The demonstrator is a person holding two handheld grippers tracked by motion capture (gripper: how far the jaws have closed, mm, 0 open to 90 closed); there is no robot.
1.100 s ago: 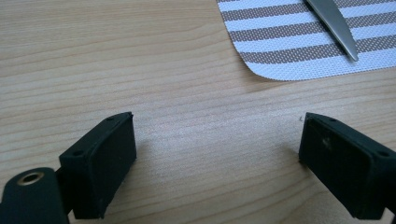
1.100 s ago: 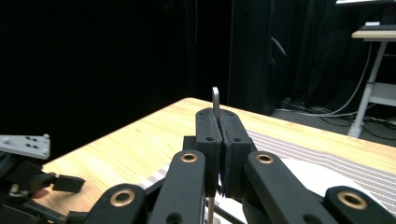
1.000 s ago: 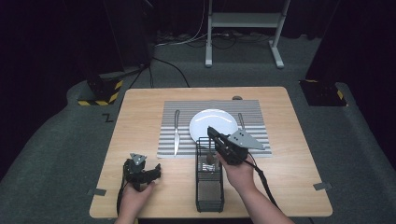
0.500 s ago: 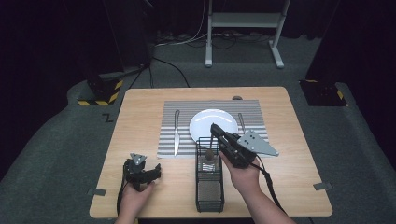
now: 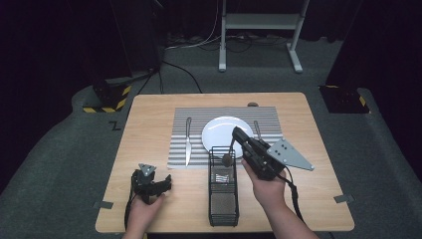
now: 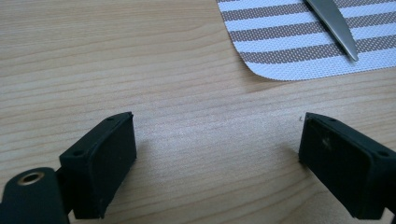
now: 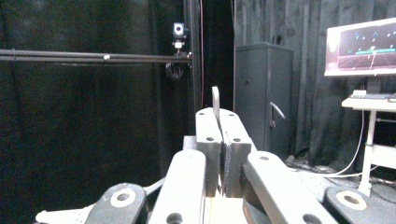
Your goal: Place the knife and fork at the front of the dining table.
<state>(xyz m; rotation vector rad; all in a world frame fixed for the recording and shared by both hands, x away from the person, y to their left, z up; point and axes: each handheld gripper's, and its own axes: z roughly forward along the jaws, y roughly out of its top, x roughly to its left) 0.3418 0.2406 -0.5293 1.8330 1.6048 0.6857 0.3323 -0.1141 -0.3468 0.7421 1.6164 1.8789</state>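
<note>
My right gripper is raised above the black wire caddy, tilted up, and shut on a spoon by its handle. The spoon hangs down, its bowl just over the caddy's top end. In the right gripper view the thin metal handle sticks up between the closed jaws of my right gripper. My left gripper rests low on the wooden table at the front left. In its own view my left gripper stands open over bare wood, with nothing between the jaws.
A striped placemat carries a white plate, a knife to the plate's left and another piece of cutlery to its right. The knife tip lies just beyond my left gripper. Dark floor surrounds the table.
My right gripper has risen and drifted right, drawing the spoon up out of the caddy. The left gripper has stayed put.
</note>
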